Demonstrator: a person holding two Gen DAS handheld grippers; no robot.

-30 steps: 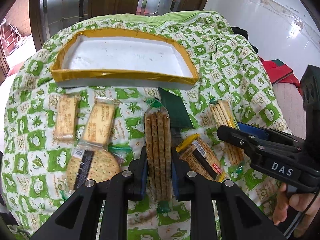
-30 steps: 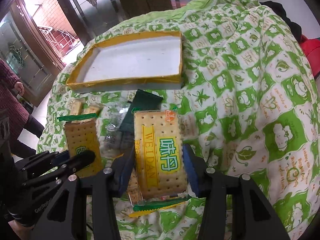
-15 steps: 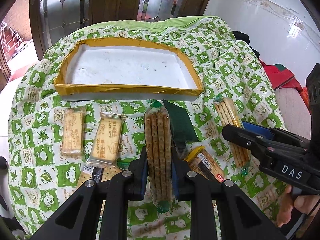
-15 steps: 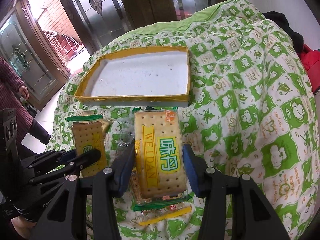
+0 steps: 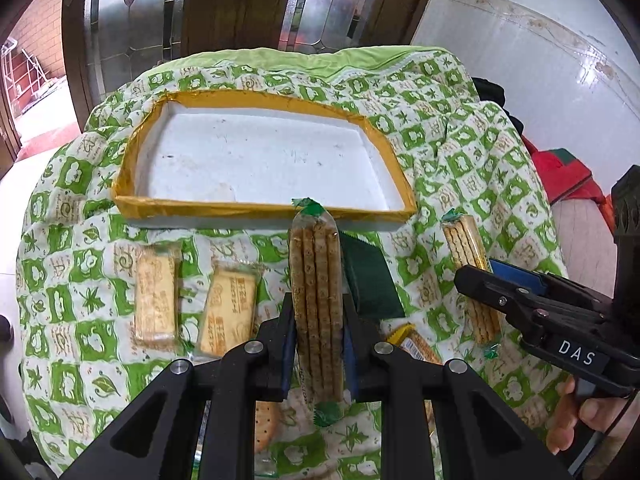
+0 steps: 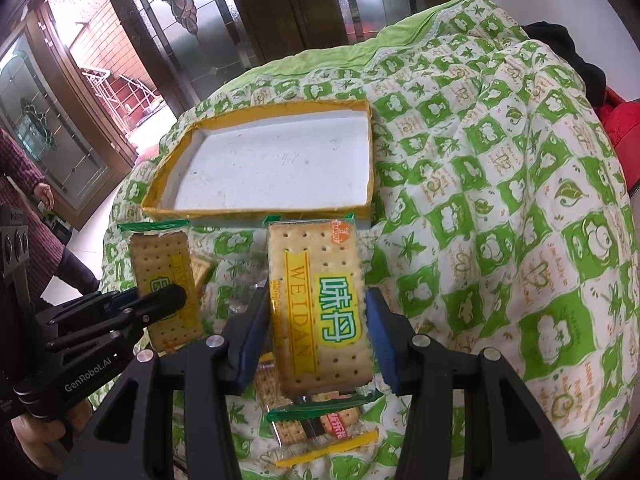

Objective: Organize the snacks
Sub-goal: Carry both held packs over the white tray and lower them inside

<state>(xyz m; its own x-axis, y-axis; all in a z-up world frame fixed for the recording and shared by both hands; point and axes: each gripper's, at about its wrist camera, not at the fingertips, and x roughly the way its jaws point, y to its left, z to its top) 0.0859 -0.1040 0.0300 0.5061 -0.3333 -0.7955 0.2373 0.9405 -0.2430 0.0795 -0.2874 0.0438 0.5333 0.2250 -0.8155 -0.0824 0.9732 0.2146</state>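
Observation:
My left gripper (image 5: 316, 344) is shut on a long cracker pack (image 5: 316, 280) with green ends, held edge-on above the cloth, its far tip over the near rim of the tray (image 5: 200, 207). The tray is white inside with a yellow taped rim and has nothing in it. My right gripper (image 6: 316, 328) is shut on a flat yellow-labelled cracker pack (image 6: 320, 300) just short of the same tray (image 6: 256, 213). In the right wrist view the left gripper's pack (image 6: 160, 268) hangs at the left.
Two small biscuit packs (image 5: 155, 300) (image 5: 228, 316), a dark green pack (image 5: 368, 276) and other wrapped crackers (image 6: 316, 428) lie on the green patterned quilt (image 5: 460, 152). A person's sleeve (image 6: 24, 200) shows at the far left. Glass doors stand behind; red fabric (image 5: 560, 172) lies to the right.
Both grippers have risen a little and moved toward the tray, each keeping its cracker pack. The tray now sits nearer the packs' far ends.

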